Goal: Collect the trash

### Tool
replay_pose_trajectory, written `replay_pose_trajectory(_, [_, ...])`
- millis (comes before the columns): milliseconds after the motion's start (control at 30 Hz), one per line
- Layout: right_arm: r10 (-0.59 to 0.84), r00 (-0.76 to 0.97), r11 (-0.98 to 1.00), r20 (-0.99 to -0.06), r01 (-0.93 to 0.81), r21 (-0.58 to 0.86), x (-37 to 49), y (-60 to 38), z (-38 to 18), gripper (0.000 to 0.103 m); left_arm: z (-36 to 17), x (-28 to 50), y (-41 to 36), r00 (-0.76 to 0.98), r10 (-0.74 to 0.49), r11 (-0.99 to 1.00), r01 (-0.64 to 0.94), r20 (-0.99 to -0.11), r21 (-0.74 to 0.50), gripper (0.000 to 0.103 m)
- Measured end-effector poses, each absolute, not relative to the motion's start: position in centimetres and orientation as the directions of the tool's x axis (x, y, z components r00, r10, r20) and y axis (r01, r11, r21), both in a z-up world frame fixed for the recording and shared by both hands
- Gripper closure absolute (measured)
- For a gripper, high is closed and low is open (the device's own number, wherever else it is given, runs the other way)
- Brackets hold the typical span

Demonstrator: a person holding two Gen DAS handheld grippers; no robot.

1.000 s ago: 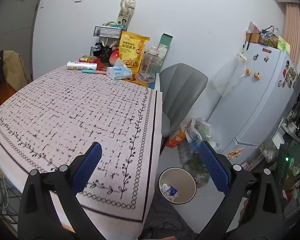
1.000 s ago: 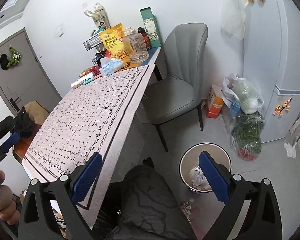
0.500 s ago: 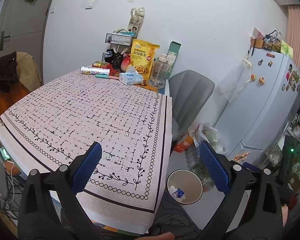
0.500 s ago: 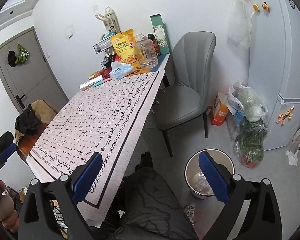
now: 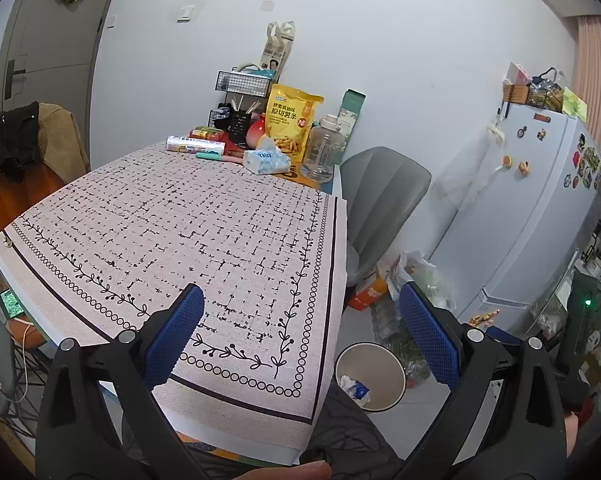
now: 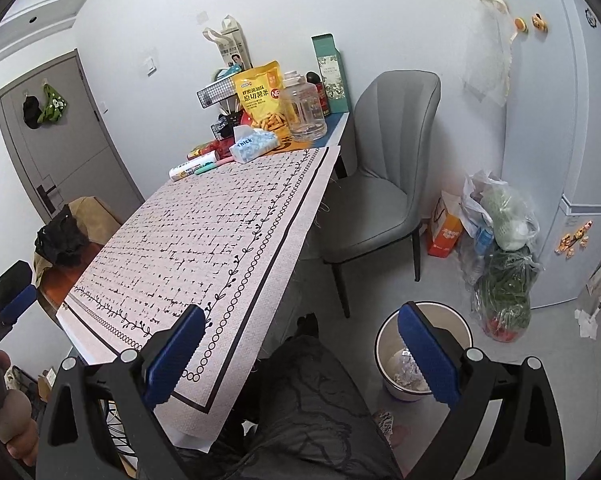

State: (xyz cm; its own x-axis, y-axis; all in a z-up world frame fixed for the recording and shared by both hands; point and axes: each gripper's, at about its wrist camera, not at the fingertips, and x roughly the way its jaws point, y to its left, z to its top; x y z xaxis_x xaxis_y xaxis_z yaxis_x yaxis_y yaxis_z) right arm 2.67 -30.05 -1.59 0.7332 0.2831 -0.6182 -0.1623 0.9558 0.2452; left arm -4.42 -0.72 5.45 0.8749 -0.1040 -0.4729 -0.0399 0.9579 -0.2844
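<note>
A round beige trash bin (image 5: 370, 376) stands on the floor right of the table, with crumpled wrappers (image 5: 353, 387) inside; it also shows in the right wrist view (image 6: 422, 354). My left gripper (image 5: 302, 334) is open and empty, held above the table's near right corner. My right gripper (image 6: 300, 356) is open and empty, above the person's lap, between the table edge and the bin. The table (image 5: 180, 232) carries a patterned cloth; I see no loose trash on it.
At the table's far end stand a yellow snack bag (image 5: 290, 124), a clear jug (image 5: 320, 152), a tissue pack (image 5: 266, 160) and a rack. A grey chair (image 6: 384, 184), plastic bags (image 6: 500, 248) and a white fridge (image 5: 532, 208) lie to the right.
Both grippers have risen and drawn back from the table, so more of the cloth and room shows. Both stay open and empty.
</note>
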Motion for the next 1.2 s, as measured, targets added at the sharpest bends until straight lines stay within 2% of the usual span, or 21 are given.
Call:
replay_pose_trajectory(400, [0.303, 0.731, 0.951, -0.612, -0.185, 0.250, 2.0, -28.9, -1.7, 0.008, 5.5, -4.8, -0.3, 0.878, -0.078, 0.959, -0.063, -0.473, -0.275, 0.006])
replay_pose_trajectory(1200, [0.291, 0.745, 0.953, -0.601, -0.168, 0.253, 1.8, -29.8, -1.9, 0.008, 4.8, -4.2, -1.2, 0.876, -0.101, 0.956, -0.046, -0.472, -0.290, 0.006])
